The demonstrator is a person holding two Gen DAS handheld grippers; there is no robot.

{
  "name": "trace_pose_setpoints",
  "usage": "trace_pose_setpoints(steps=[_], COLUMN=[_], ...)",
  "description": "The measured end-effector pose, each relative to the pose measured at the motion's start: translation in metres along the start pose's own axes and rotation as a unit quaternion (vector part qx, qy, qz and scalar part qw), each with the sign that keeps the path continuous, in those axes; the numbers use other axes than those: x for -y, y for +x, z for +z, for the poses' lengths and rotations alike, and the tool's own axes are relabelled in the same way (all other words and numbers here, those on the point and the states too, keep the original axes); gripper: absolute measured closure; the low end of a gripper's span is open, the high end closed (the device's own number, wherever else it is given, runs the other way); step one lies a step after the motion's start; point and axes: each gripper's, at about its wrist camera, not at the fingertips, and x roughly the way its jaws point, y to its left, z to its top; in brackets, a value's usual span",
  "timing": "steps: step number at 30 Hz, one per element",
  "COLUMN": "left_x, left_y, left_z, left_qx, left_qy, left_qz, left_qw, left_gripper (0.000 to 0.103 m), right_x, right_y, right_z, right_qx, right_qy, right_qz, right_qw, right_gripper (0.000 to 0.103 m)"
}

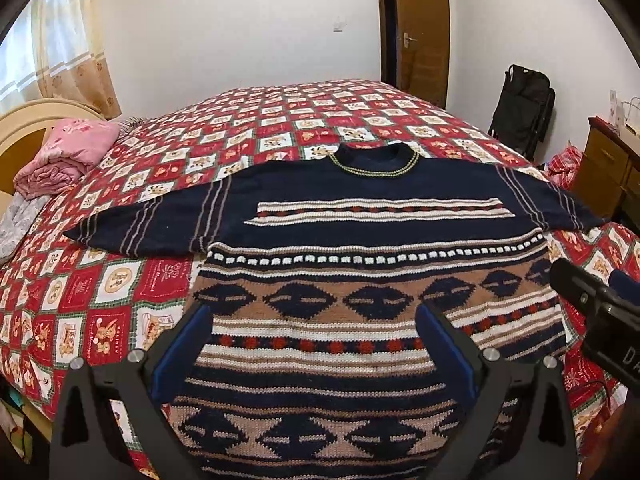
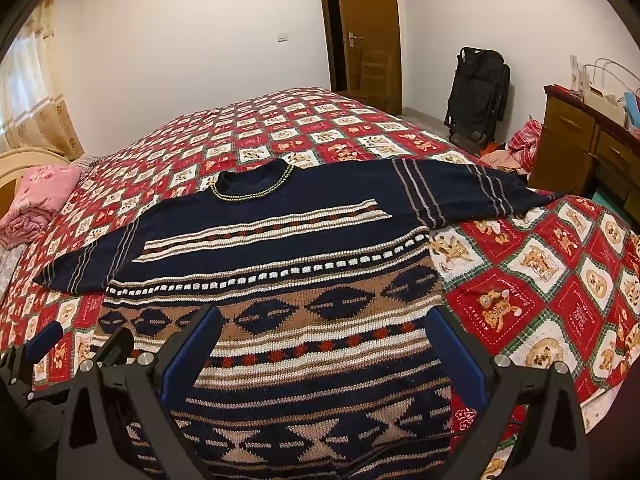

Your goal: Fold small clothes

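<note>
Hovering: both tools wide apart, over sweater (image 1: 360, 216) flat on bed (image 1: 280, 120)

Bedroom, white walls (image 1: 240, 20). Bed w/ red patchwork quilt (image 1: 280, 120). Curtained window (image 1: 60, 40) at left, daylit. Brown door (image 2: 364, 32). Wooden dresser (image 2: 580, 140) at right. Pink bedding (image 1: 68, 152) by headboard.

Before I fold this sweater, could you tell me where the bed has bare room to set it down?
The quilt is free beyond the sweater collar, toward the door. There is another free patch right of its body, below the right sleeve. The headboard side is crowded by the pink bedding. Both grippers, left and right, hover open over the hem.
</note>
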Motion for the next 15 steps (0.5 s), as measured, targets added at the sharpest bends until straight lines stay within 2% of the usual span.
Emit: trace_pose_setpoints(steps=[15], left_x=[-0.0008], left_y=[0.0013], left_z=[0.0001], left_qx=[0.001], left_qy=[-0.004], left_qz=[-0.003], left_qw=[1.0], left_gripper=[0.0], right_x=[0.0006], right_y=[0.0012], right_z=[0.0004], right_qx=[-0.002], right_qy=[0.002], right_qz=[0.001], right_qw=[1.0], right_gripper=[0.001])
